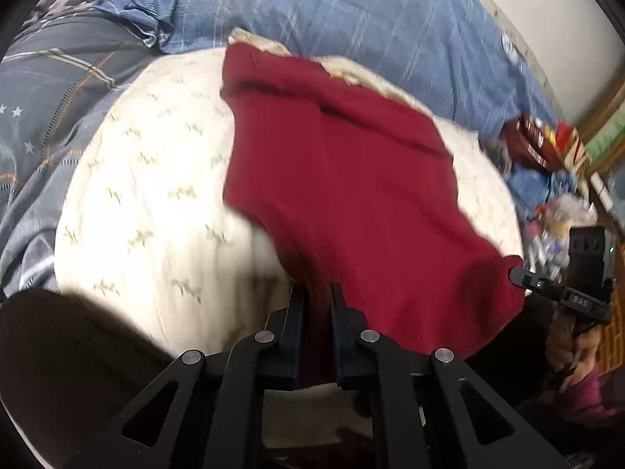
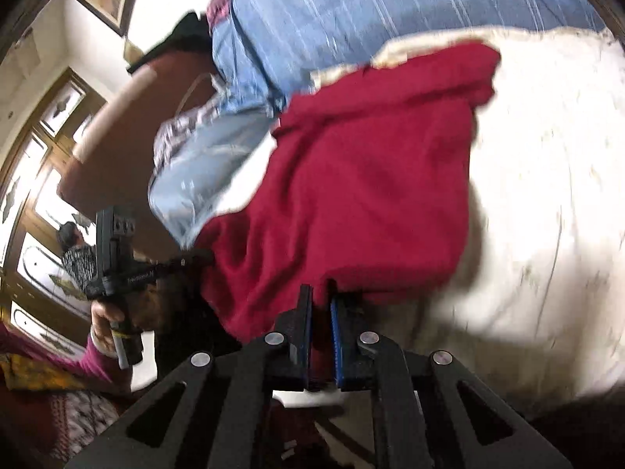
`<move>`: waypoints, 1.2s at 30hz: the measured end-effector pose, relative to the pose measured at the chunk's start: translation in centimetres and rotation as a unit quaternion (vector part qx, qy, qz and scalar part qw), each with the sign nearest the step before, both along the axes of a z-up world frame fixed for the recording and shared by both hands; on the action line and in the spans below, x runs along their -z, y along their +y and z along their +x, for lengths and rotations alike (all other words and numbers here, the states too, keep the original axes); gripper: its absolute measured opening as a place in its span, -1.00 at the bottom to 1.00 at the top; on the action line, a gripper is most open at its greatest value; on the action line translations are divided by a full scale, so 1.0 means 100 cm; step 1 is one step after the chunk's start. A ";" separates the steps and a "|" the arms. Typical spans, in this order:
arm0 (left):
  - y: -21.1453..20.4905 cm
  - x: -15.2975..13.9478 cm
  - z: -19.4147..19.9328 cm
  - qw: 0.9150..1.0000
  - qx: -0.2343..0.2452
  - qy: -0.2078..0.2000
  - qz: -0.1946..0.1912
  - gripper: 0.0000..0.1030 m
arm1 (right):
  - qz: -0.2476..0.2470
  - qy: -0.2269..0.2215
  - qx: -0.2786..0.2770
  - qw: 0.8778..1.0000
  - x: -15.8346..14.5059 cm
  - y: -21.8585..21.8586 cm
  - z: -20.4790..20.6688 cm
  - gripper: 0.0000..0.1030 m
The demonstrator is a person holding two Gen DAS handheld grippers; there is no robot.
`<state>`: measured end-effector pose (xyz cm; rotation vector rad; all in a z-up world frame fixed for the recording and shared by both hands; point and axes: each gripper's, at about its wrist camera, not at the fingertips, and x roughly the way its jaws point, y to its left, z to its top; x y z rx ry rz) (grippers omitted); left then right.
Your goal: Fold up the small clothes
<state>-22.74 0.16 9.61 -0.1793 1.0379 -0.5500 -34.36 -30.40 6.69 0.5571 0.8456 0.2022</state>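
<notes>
A dark red garment point(image 1: 351, 179) lies spread over a cream printed cushion point(image 1: 156, 203), its near edge lifted off the cushion. My left gripper point(image 1: 318, 291) is shut on the near edge of the cloth, which bunches between its pads. At the garment's right corner my right gripper point(image 1: 517, 273) pinches the cloth too, held by a hand point(image 1: 574, 348). The right wrist view shows the red garment point(image 2: 371, 179) with my right gripper point(image 2: 321, 293) shut on its hem. There my left gripper point(image 2: 205, 256) grips the left corner of the hem.
A blue checked bedsheet point(image 1: 371, 23) covers the bed behind the cushion, with grey patterned bedding point(image 1: 58, 109) at the left. Cluttered small items point(image 1: 547, 164) sit at the right. A brown headboard point(image 2: 129, 136), wooden cupboard doors point(image 2: 35, 164) and a person point(image 2: 76, 250) are in the right wrist view.
</notes>
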 end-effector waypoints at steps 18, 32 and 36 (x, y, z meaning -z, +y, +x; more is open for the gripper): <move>-0.010 -0.034 0.071 0.995 -0.067 -0.073 -0.026 -0.87 | -0.033 -0.051 0.100 0.993 -0.035 -0.061 0.093 -0.87; -0.044 -0.025 0.171 0.991 -0.086 -0.093 -0.039 -0.77 | -0.081 -0.038 0.130 0.987 -0.029 -0.094 0.179 -0.87; -0.025 -0.007 0.165 0.994 -0.065 -0.076 -0.042 0.13 | -0.072 -0.029 0.131 0.988 -0.018 -0.099 0.180 -0.87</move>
